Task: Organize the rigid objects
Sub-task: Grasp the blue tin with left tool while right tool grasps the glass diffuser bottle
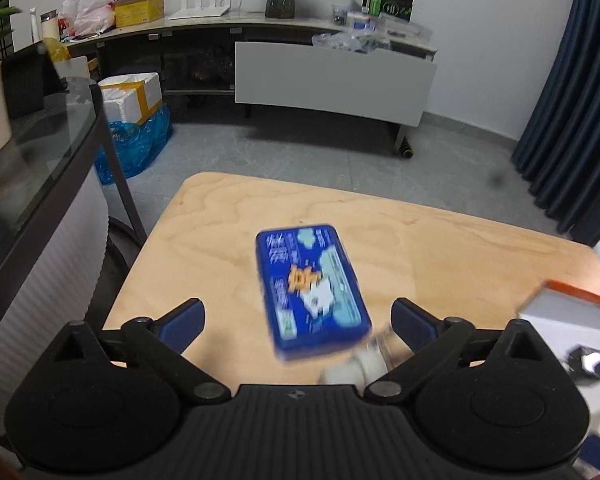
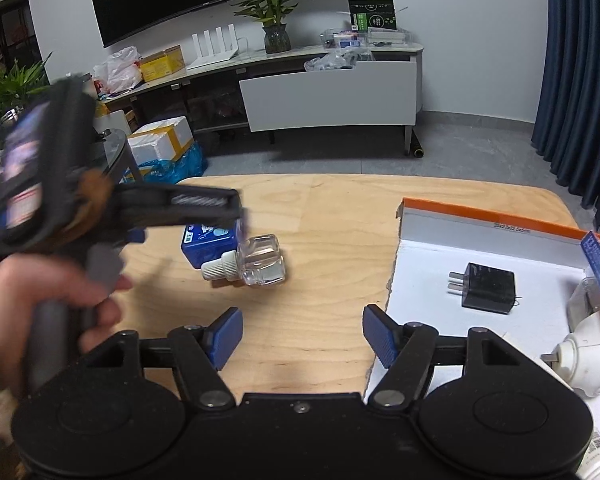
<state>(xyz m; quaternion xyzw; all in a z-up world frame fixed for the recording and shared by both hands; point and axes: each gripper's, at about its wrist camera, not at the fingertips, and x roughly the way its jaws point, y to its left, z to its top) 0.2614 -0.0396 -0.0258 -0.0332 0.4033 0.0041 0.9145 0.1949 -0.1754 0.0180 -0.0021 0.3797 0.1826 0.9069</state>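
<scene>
Both hand-held grippers gape, left (image 1: 296, 320) and right (image 2: 302, 334). The blue box (image 1: 312, 288) lies on the surface (image 2: 332, 216); only the right view shows the clear bottle (image 2: 252, 266) whole and the charger (image 2: 486, 286) in the tray (image 2: 480, 220).

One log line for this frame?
left: open, over blue box | right: open, empty | bottle: on table | charger: in tray
</scene>
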